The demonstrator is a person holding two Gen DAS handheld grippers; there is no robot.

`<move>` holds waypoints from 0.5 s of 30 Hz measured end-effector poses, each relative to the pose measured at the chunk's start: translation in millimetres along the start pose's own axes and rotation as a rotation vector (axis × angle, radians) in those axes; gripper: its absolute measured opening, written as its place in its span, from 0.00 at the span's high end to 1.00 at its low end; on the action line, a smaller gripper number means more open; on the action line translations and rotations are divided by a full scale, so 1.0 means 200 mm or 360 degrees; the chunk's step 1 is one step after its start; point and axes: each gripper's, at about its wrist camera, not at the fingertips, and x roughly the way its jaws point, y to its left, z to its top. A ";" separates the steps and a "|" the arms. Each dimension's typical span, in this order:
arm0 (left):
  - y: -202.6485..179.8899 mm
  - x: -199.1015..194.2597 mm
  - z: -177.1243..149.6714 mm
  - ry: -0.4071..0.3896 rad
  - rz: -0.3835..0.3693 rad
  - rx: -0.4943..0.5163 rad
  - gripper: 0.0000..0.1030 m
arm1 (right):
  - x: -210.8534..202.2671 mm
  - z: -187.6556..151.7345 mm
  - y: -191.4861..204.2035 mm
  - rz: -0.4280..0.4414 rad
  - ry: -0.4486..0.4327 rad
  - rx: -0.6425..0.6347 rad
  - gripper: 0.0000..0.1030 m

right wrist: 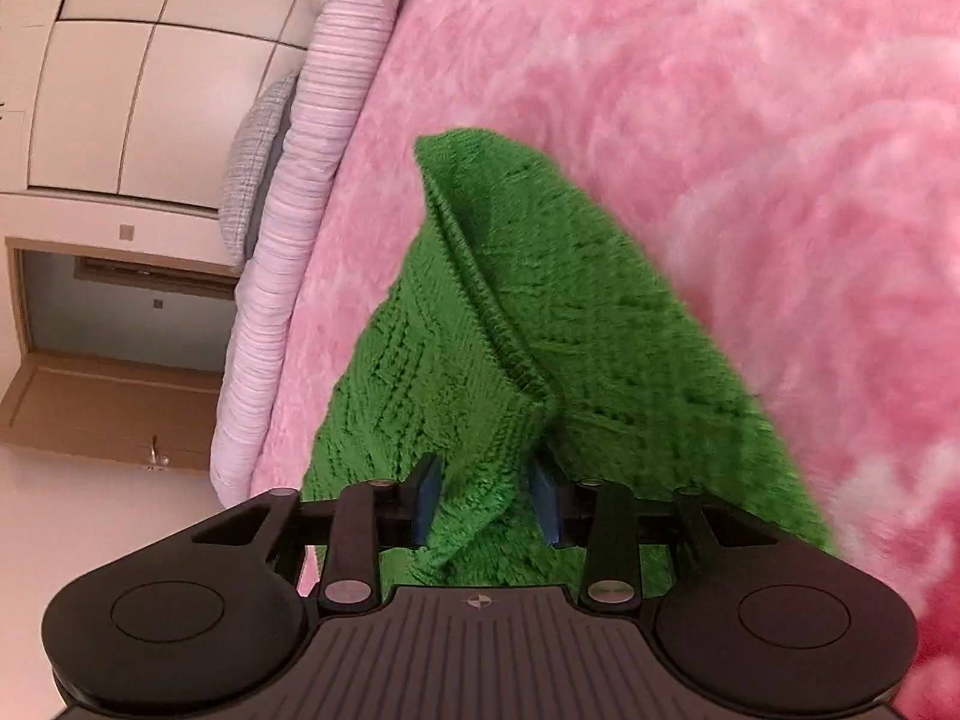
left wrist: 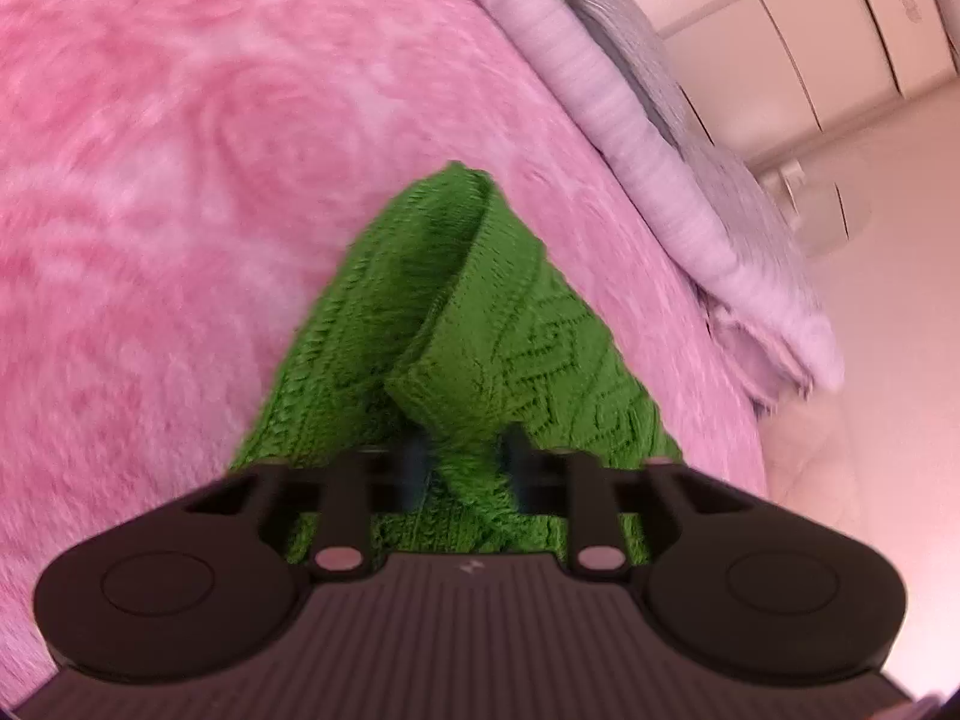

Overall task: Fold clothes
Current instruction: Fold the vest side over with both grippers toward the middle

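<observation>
Green knitted garment (left wrist: 480,324) lies bunched on a fluffy pink blanket (left wrist: 180,180), rising away from each gripper into a folded peak. In the left wrist view a ribbed band of it runs back between the fingers of the left gripper (left wrist: 465,468), whose jaws are clamped on a fold of the knit; the picture is blurred around them. In the right wrist view the garment (right wrist: 540,312) hangs as a creased cone straight ahead of the right gripper (right wrist: 489,498), a bunch of it passing between the blue pads (right wrist: 427,498). Those pads stand partly apart with cloth filling the gap, touching both, so they are grasping it. Beyond the blanket's edge lie a pale lilac ribbed cover (right wrist: 312,180) and a grey pillow (right wrist: 258,162), then cream cabinets (right wrist: 120,90).
</observation>
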 end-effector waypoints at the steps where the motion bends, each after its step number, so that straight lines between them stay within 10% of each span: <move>1: -0.02 -0.03 0.00 0.0000 -0.0016 0.0054 0.90 | 0.00 0.00 0.02 -0.0038 -0.0010 -0.0044 0.89; 9: -0.16 -0.37 -0.20 0.0055 -0.0122 0.0500 0.92 | -0.31 -0.01 0.10 -0.0082 -0.0123 -0.0307 0.91; 15: -0.03 -0.54 -0.48 0.0103 -0.0104 0.0452 0.92 | -0.48 -0.21 -0.03 -0.0143 -0.0085 -0.0314 0.91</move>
